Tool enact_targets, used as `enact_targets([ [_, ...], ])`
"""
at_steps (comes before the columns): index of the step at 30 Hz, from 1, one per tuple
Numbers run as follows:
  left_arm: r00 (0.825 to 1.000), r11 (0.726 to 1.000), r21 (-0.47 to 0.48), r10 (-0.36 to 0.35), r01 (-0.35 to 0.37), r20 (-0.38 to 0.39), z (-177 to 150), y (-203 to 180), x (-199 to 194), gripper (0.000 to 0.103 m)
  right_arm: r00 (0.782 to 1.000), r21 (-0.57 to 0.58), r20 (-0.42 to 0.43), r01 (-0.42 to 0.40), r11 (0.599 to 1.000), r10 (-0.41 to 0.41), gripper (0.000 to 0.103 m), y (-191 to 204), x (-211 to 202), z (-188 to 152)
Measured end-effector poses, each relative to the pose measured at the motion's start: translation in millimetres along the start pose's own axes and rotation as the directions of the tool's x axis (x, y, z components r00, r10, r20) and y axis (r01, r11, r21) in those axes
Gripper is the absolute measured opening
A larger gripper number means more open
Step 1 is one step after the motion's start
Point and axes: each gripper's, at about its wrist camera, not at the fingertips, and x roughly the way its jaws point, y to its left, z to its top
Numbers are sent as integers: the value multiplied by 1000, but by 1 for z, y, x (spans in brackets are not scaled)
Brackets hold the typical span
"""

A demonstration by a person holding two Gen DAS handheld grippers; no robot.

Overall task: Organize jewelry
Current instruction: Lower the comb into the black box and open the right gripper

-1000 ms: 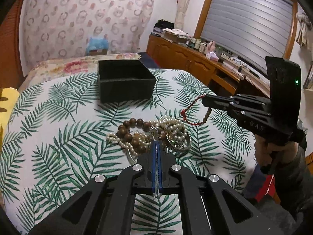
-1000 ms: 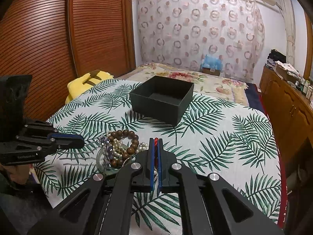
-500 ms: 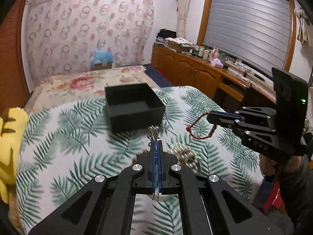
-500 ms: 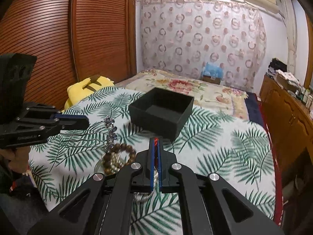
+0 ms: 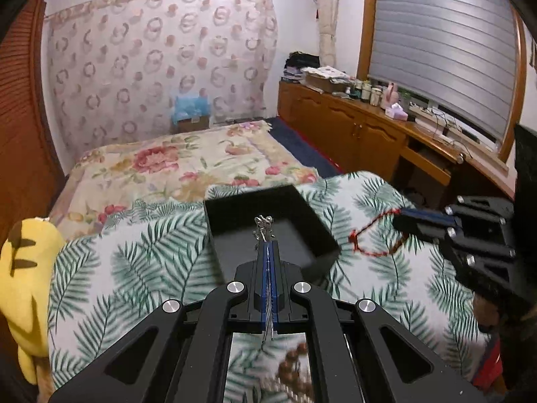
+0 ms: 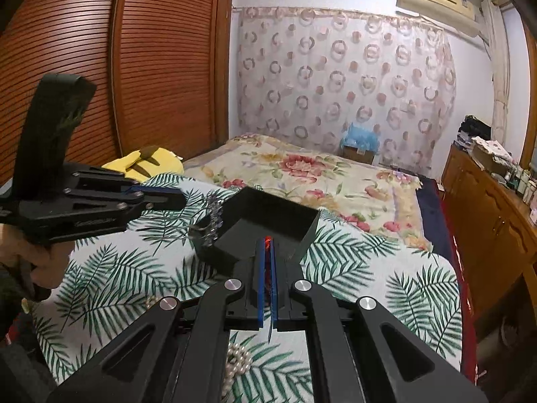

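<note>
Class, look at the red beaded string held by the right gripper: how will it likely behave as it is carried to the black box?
The red beaded string hangs in a drooping loop from the right gripper, so it is probably floppy and likely to swing. It looks thin, so probably light. Lowered into the black box, it would likely collapse into a heap.

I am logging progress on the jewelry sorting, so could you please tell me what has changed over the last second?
The left gripper lifted a silver chain off the pile and carried it forward over the black box. The right gripper, shut on the red bracelet, also moved toward the box. The box stayed on the palm-print cover; wooden beads and pearls remain on it.
</note>
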Motion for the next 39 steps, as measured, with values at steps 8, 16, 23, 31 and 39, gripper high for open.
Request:
enact_targets([
  [8, 1000, 1000, -21, -20, 19, -20, 23, 1, 35, 1, 1000, 9, -6, 10, 1000, -10, 4, -10, 11, 4],
  [16, 993, 996, -61, -64, 58, -95, 19, 1, 78, 1, 999, 8, -28, 19, 1000, -19, 4, -12, 22, -1],
  [23, 991, 997, -55, -54, 48, -120, 19, -1, 90, 1, 999, -12, -35, 15, 1000, -15, 4, -8, 29, 0],
  [31, 995, 998, -56, 12, -18, -97, 20, 20, 75, 9, 999, -18, -38, 7, 1000, -7, 4, -4, 39, 7],
  [39, 996, 997, -49, 60, -64, -68, 8, 32, 50, 28, 998, -30, -51, -26, 999, 25, 4, 5, 66, 24],
])
